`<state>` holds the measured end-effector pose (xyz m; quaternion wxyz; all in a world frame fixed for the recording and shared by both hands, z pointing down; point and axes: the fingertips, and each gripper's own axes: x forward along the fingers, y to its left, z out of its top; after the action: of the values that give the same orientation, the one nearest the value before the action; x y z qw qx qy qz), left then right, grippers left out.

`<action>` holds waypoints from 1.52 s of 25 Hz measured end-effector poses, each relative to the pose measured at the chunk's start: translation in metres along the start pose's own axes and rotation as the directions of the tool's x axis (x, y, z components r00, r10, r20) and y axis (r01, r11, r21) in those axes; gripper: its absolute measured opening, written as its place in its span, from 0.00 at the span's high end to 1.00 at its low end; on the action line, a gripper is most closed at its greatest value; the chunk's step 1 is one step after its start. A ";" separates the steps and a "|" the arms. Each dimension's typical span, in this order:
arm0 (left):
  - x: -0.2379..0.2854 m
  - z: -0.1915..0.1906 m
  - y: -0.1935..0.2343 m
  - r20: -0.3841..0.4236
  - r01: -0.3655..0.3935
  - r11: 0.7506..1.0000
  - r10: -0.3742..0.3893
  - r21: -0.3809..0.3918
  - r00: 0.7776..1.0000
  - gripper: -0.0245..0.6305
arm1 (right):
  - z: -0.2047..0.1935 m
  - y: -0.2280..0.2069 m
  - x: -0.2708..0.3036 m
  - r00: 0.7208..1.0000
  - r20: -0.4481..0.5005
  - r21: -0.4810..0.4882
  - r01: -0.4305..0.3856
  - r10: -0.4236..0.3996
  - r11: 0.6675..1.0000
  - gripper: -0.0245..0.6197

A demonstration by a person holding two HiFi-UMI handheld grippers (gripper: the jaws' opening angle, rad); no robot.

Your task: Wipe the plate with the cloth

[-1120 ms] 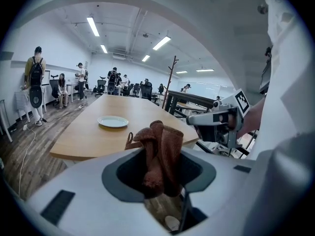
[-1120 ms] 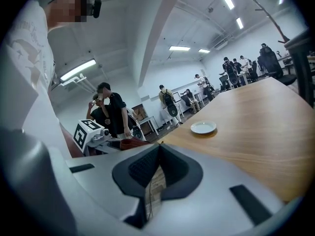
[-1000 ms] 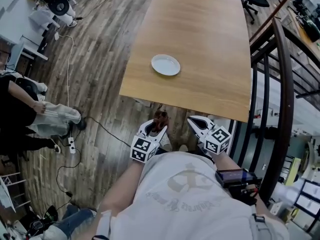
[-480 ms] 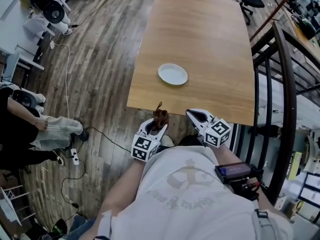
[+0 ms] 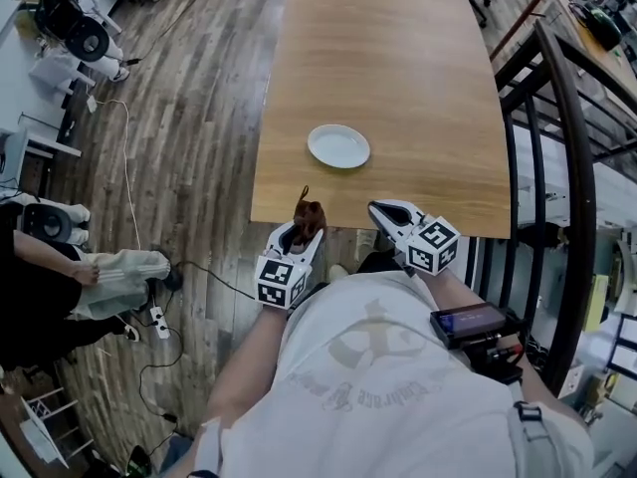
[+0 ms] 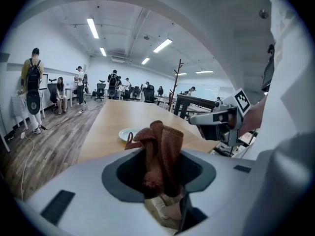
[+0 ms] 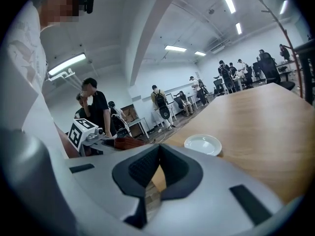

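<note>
The wiping has not yet begun – the step in hand is judged to be the approach. The cloth (image 5: 310, 212), brown and bunched, is clamped in the left gripper (image 5: 302, 229) and stands up out of its jaws. The right gripper (image 5: 388, 213) is closed, with nothing held. Both are held just short of the near edge of the table (image 5: 418, 58), over the floor. The plate (image 5: 338, 146) is found on the table close to that near edge, left of its middle, white and apparently bare.

The next move calls for the cloth to be carried forward over the edge and lowered onto the plate. If the plate is to be steadied, the right gripper must first be opened.

The layout is given only by the head view – the plate against the table's edge, and both grippers apart from it. The grip is settled only by the gripper views: in the left one the cloth's folds are seen pinched between the jaws, and in the right one the jaw tips are seen meeting on nothing.
</note>
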<state>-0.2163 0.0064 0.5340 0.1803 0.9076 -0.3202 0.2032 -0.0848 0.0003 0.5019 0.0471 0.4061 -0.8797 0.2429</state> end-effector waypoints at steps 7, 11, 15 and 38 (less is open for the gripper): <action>0.041 0.025 0.020 -0.024 -0.017 1.000 0.018 0.019 1.000 0.70 | 0.024 -0.042 0.020 1.000 0.014 0.009 -0.025 0.025 1.000 0.94; 0.067 0.033 0.034 -0.058 -0.040 0.999 0.041 0.022 0.997 0.70 | 0.025 -0.063 0.025 0.999 0.008 0.033 -0.044 0.044 0.998 0.94; 0.097 0.033 0.046 -0.106 -0.037 0.999 0.039 0.027 0.994 0.70 | 0.018 -0.089 0.022 1.000 -0.003 0.072 -0.023 0.023 0.997 0.94; 0.194 0.075 0.155 -0.258 -0.060 0.986 0.100 0.157 0.961 0.70 | 0.001 -0.104 0.058 0.999 -0.026 0.175 -0.015 0.019 0.985 0.94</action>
<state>-0.1606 -0.2399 0.5944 0.1456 0.8693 -0.3139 0.3530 -0.0463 -0.0974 0.5580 0.0213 0.3979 -0.8577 0.3249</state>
